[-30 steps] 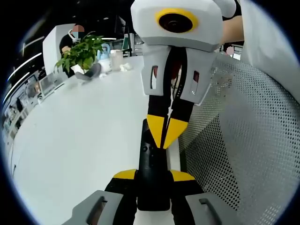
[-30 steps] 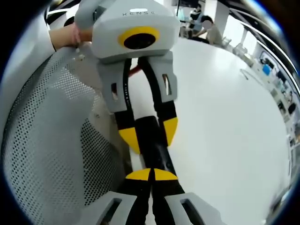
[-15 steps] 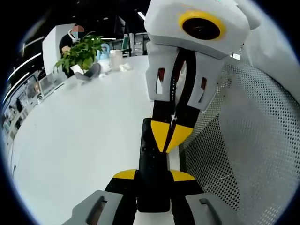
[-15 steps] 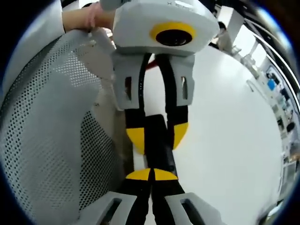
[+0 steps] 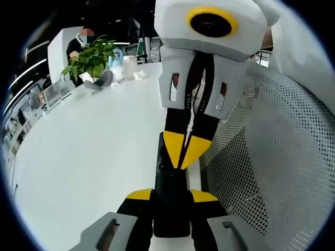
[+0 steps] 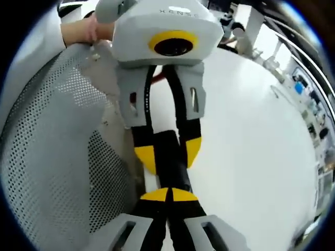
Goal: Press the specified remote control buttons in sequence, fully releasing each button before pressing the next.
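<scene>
Remote control (image 5: 171, 193): a slim black handset lay lengthwise at 6 o'clock in the left gripper view, its near end clamped between that view's own jaws. In the right gripper view its far end (image 6: 168, 157) sat between the opposite gripper's yellow tips.

Left gripper (image 5: 171, 196): jaws were closed narrowly on the remote control, one yellow-capped jaw against each long side. In the right gripper view the same tool (image 6: 167, 151) came down from 12 o'clock, grey-white body above, black jaws below.

Right gripper (image 6: 168, 195): its two yellow tips were pressed together with no gap, just over the remote's near end. In the left gripper view it (image 5: 184, 151) reached in from 12 o'clock with its tips meeting in a point on the remote's upper face; which button lay under them could not be told.

Writing: pale raised letters reading roughly "XENSE" topped the left gripper's housing; nothing legible on the remote.

Table (image 5: 94, 146): white and glossy, spreading toward 9 o'clock.

Mesh chair back (image 5: 277, 157): white, perforated, at 3 o'clock.

Potted plant (image 5: 91, 60): leafy green, at 10 o'clock on the table's far edge.

Hand (image 6: 84, 34): seen at 11 o'clock behind the left gripper.
</scene>
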The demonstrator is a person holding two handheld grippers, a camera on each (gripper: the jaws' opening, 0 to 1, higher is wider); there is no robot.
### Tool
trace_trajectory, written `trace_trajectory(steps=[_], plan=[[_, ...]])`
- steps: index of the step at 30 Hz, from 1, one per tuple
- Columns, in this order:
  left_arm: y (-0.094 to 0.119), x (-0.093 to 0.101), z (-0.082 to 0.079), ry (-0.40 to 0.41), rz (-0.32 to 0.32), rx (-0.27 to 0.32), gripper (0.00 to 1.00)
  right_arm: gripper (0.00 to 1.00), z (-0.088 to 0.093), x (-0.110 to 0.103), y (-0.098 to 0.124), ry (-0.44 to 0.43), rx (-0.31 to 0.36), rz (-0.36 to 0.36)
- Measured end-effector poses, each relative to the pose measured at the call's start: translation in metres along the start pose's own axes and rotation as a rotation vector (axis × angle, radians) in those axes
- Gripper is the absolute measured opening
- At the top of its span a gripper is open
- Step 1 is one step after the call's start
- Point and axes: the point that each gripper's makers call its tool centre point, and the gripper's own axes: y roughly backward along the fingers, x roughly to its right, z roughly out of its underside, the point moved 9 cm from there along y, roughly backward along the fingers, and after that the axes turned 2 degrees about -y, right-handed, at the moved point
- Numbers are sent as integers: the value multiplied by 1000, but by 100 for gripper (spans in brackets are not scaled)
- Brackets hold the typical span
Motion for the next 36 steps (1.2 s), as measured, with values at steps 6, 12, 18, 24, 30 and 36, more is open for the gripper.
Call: trace_trajectory(steps=[6, 12, 18, 24, 30, 36], plan=[[0, 0, 0, -1, 0, 0, 26, 0, 1, 5, 0, -11, -4, 16], [0, 0, 0, -1, 1, 0, 26, 0, 1, 9, -2, -25, -10, -2], [0, 0, 0, 0, 1, 1, 26, 0, 0, 10, -3, -24, -22, -12], [0, -1, 0, 0, 0, 2, 26, 0, 0, 11, -3, -22, -26, -13], [-1, -1, 0, 0, 0, 3, 25, 0, -2, 12, -4, 57, -47, -26], [0, -1, 0, 2, -1, 4, 25, 0, 2, 17, -2, -83, 2, -73]])
